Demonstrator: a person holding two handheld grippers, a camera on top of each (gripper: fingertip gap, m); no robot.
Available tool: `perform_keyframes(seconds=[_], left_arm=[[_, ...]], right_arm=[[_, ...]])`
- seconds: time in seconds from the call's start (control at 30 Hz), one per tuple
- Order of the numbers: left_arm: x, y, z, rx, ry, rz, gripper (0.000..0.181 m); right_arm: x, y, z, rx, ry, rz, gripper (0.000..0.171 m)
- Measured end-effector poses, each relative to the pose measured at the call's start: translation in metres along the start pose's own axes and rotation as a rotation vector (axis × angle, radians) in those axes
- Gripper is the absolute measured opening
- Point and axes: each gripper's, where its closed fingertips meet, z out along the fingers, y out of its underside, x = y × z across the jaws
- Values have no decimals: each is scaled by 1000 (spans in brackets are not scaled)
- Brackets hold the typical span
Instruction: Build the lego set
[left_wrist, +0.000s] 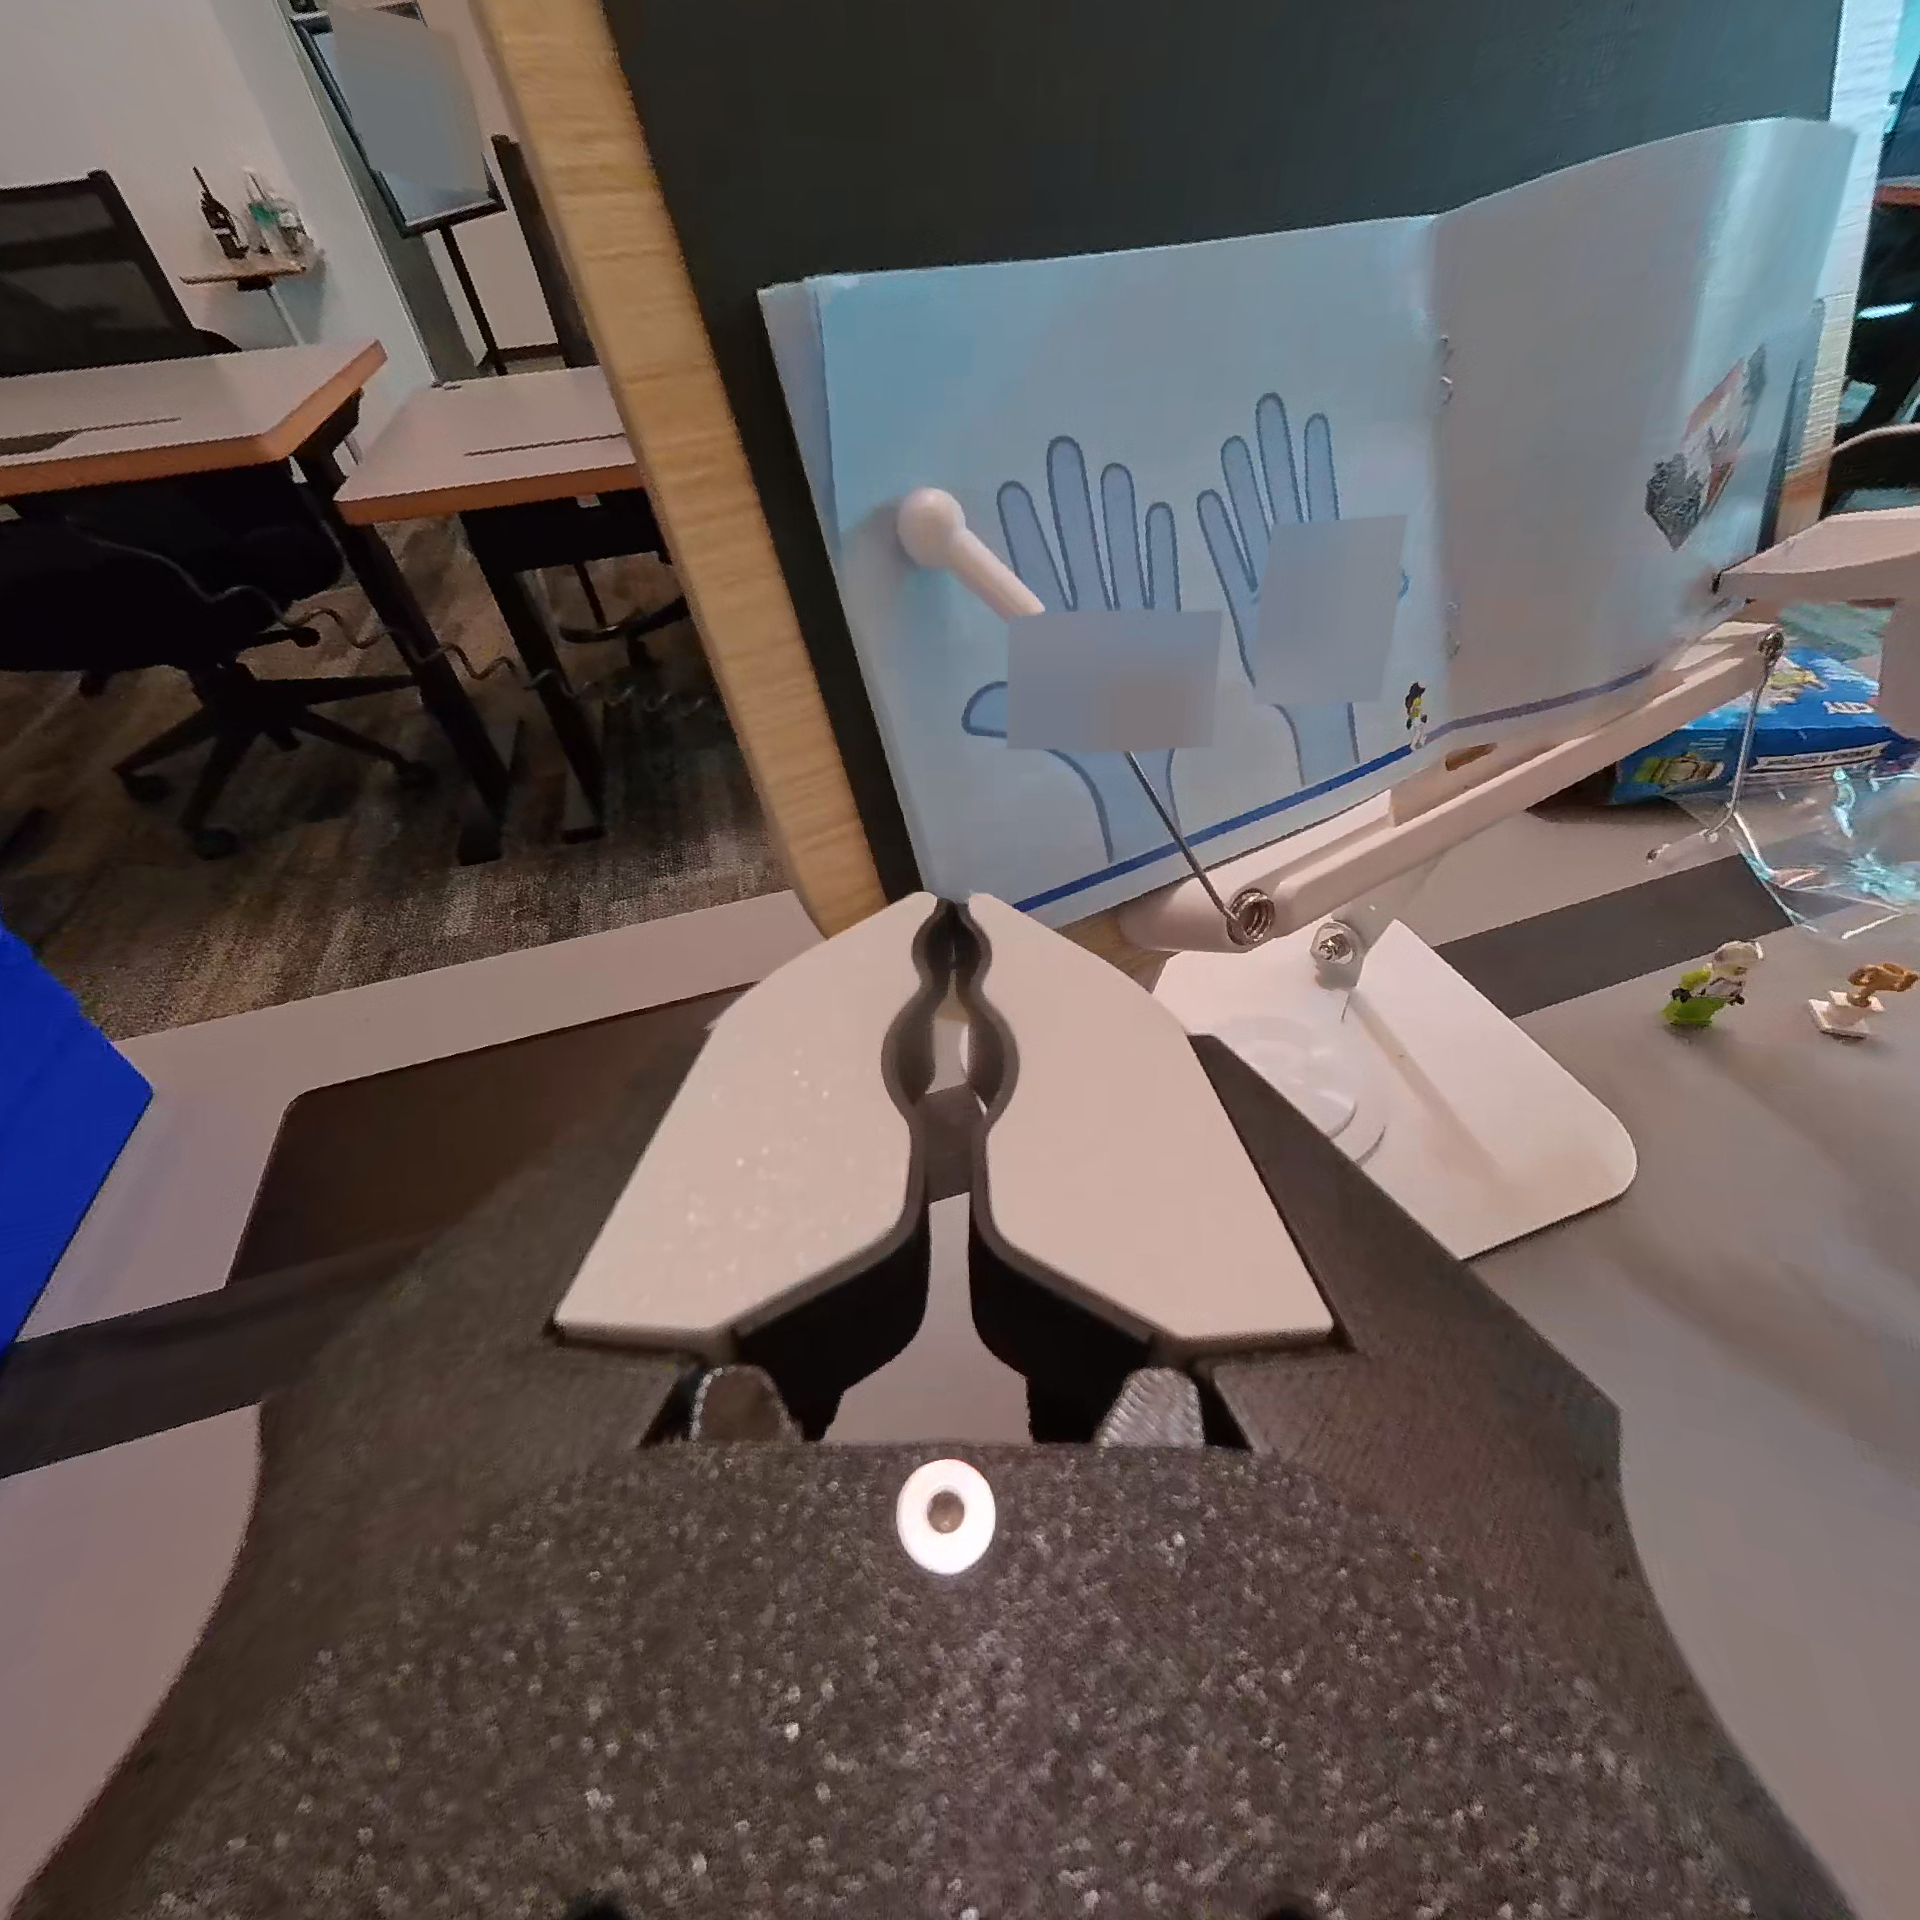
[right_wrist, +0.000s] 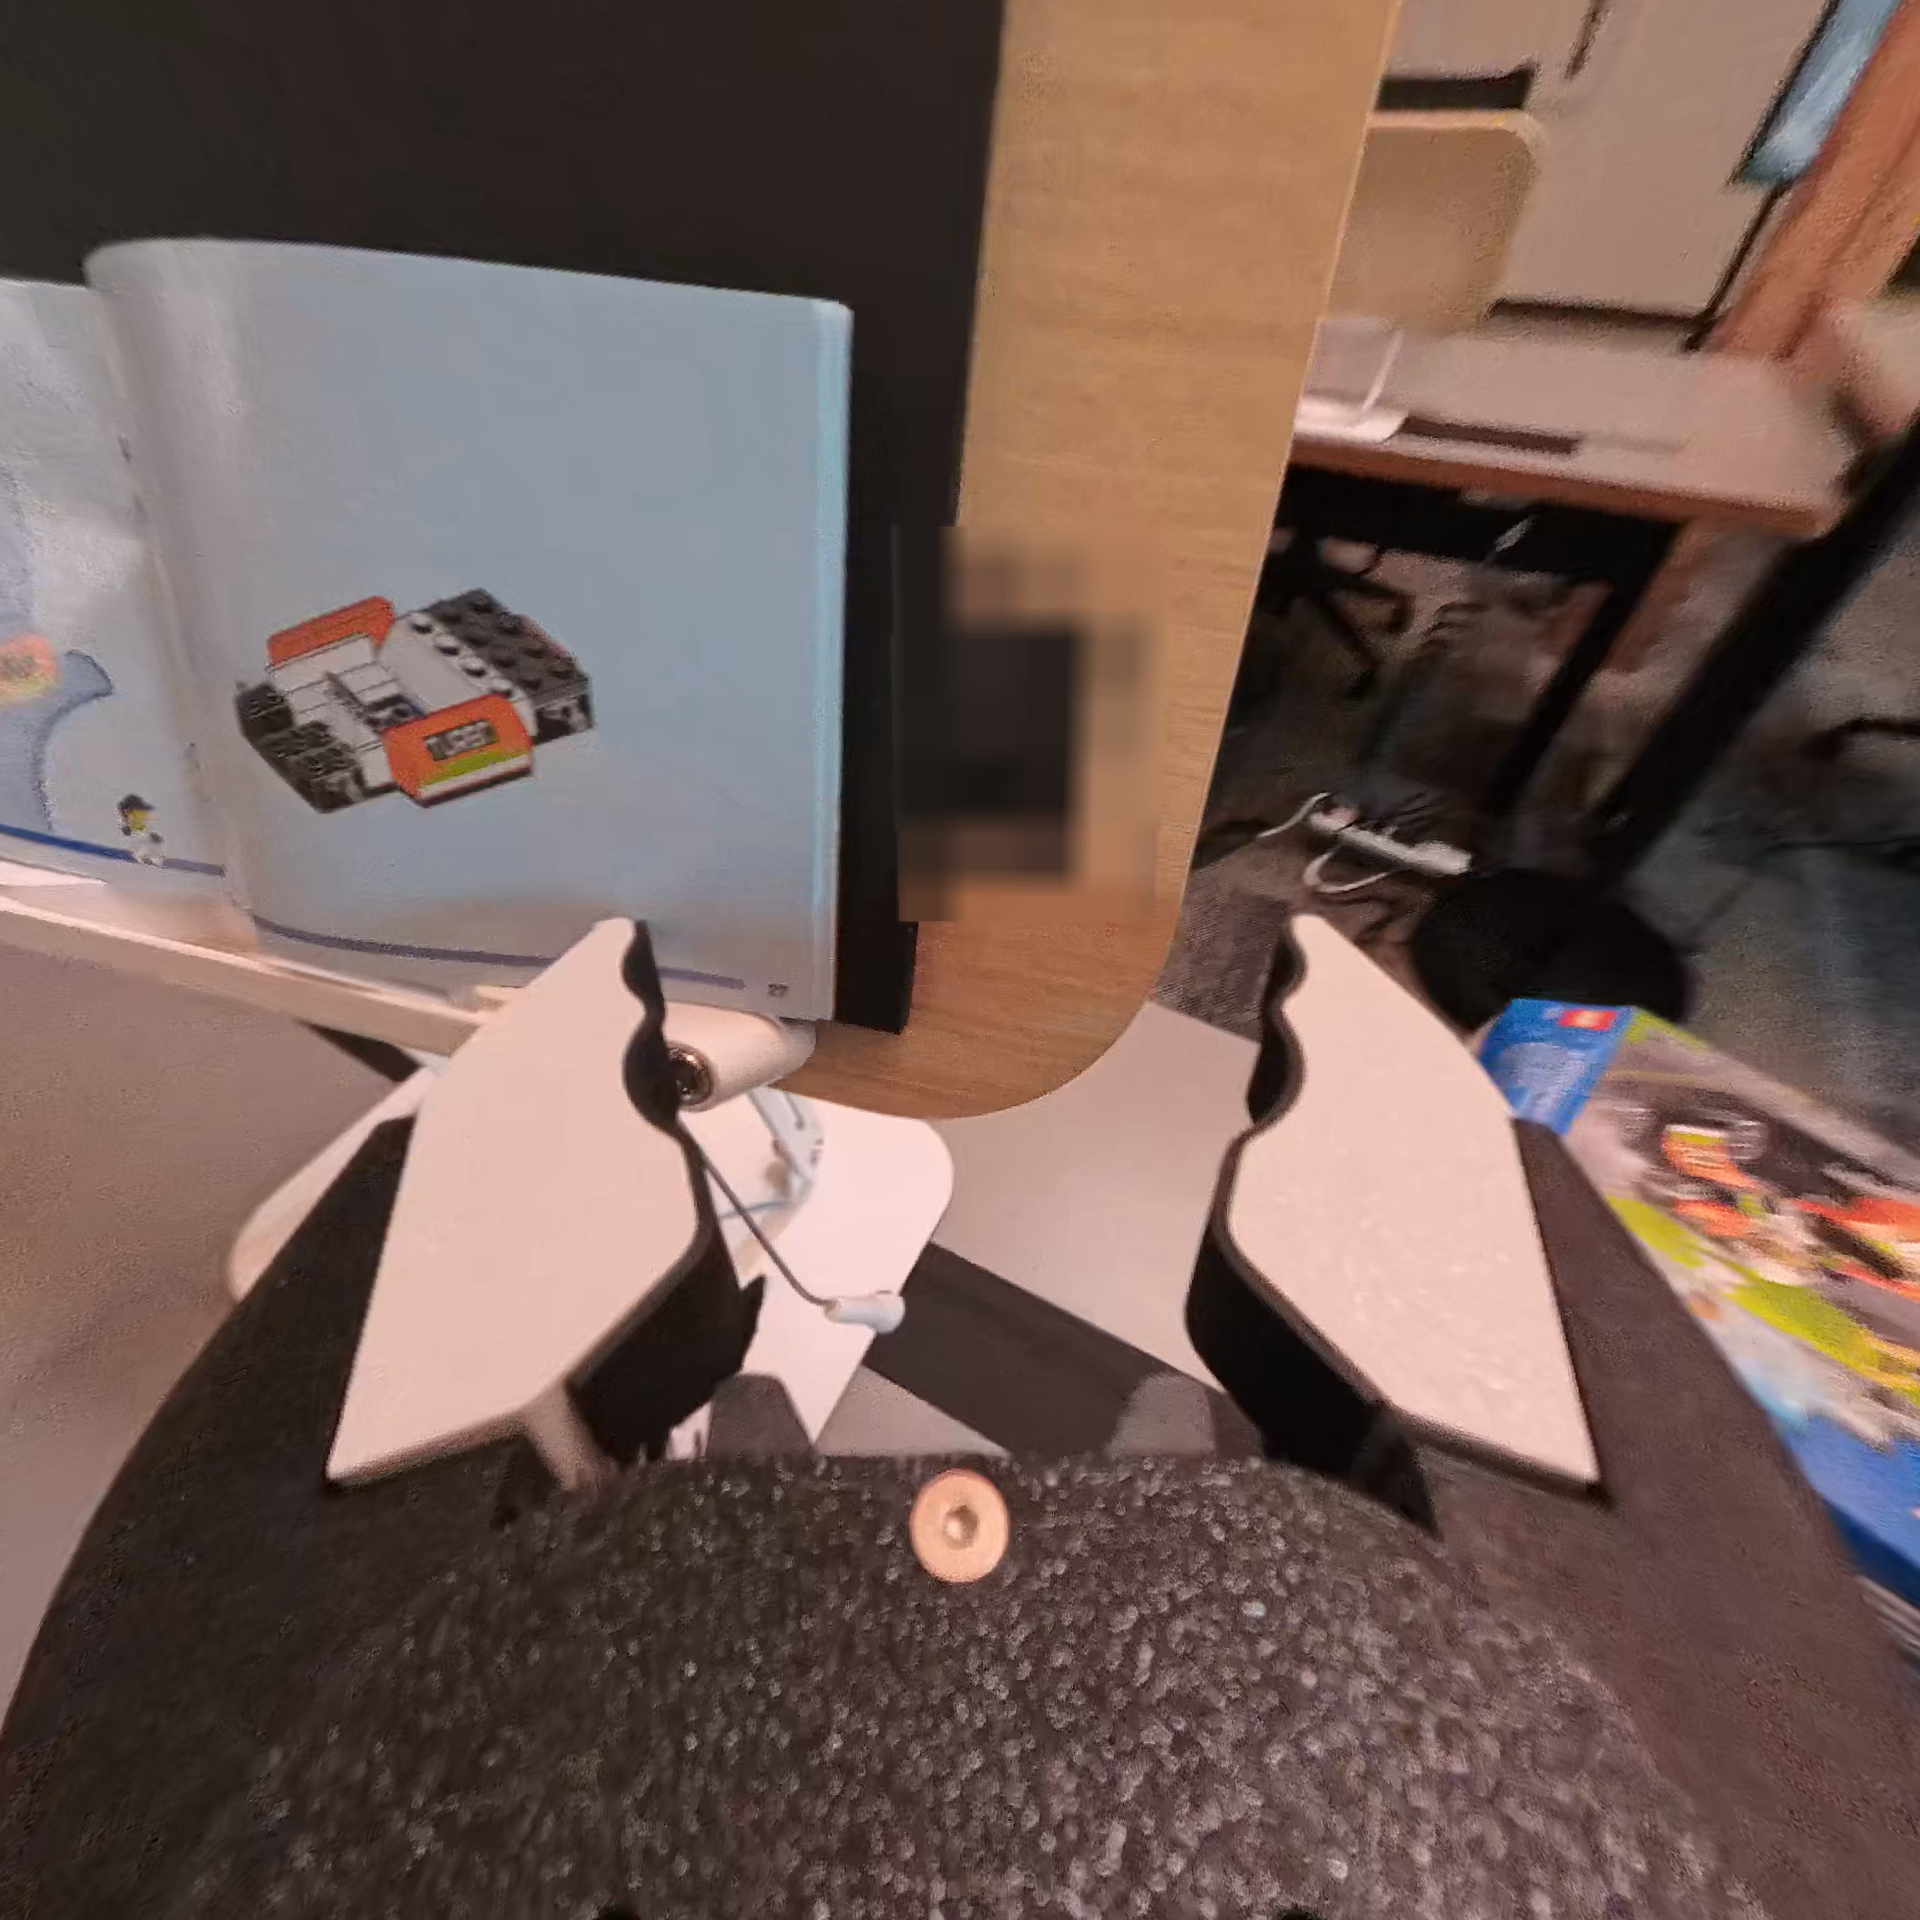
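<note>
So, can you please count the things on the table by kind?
Instruction booklet: 1
Book stand: 1
Lego box: 1
Minifigure: 1
Small tan-and-white build: 1
Clear plastic bag: 1
Total: 6

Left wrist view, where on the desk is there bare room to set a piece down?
Bare grey desk lies right of the white book stand base, in front of the small green-and-white minifigure and tan piece on a white tile. Behind them it is crowded: clear plastic bag and blue set box.
</note>
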Motion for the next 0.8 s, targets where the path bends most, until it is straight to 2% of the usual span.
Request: perform_keyframes(seconds=[0.1, 0.17, 0.2, 0.3, 0.53, 0.8], left_arm=[[-1, 0, 1, -1, 4, 0, 0], [-1, 0, 1, 0, 6, -1, 0], [-1, 0, 1, 0, 8, -1, 0], [-2, 1, 3, -4, 5, 9, 0], [-11, 2, 13, -23, -9, 19, 8], [-18, -4, 12, -10, -25, 16, 8]], right_arm=[[-9, 3, 8, -19, -174, 90, 110], [-12, 6, 11, -33, -241, 111, 101], [-11, 7, 12, -34, -239, 113, 93], [-11, 7, 7, -23, -218, 130, 87], [-14, 11, -11, 22, -51, 147, 86], [-16, 11, -15, 31, -28, 143, 89]])
